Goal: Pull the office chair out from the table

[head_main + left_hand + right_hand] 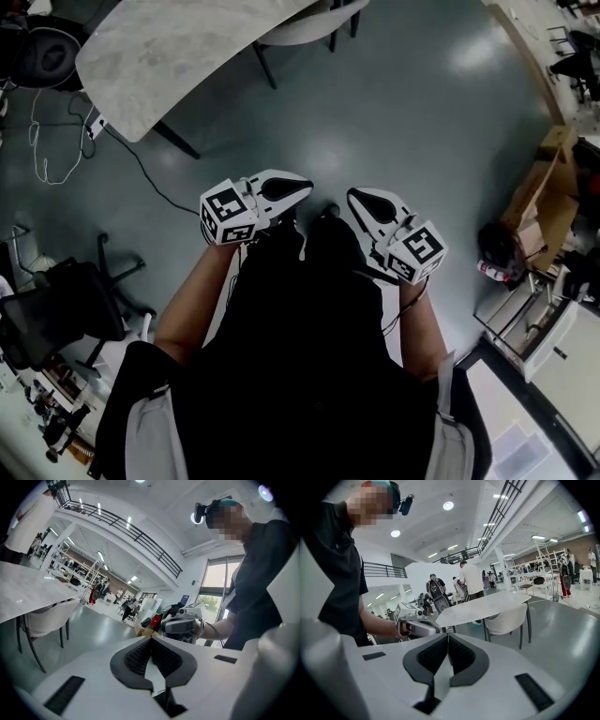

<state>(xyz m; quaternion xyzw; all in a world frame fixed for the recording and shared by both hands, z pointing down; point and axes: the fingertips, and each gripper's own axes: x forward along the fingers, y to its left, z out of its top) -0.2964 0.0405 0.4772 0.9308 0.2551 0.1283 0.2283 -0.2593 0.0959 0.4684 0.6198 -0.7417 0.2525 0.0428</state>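
A white marble-topped table (178,52) stands at the upper left of the head view. A white chair (309,28) is tucked under its far side; the same chair (508,618) shows beside the table (487,605) in the right gripper view. A black office chair (66,314) on a star base stands apart at the lower left. Both grippers hang in front of my body, well short of the table, tips turned toward each other. The left gripper (305,190) is shut and empty, its pads (140,656) closed together. The right gripper (354,197) is likewise shut on nothing.
A black cable (141,169) runs across the grey floor from the table leg. Cardboard boxes (548,187) and a white cabinet (548,333) stand at the right. Another dark chair (37,52) sits at the top left. People stand far off (471,581) behind the table.
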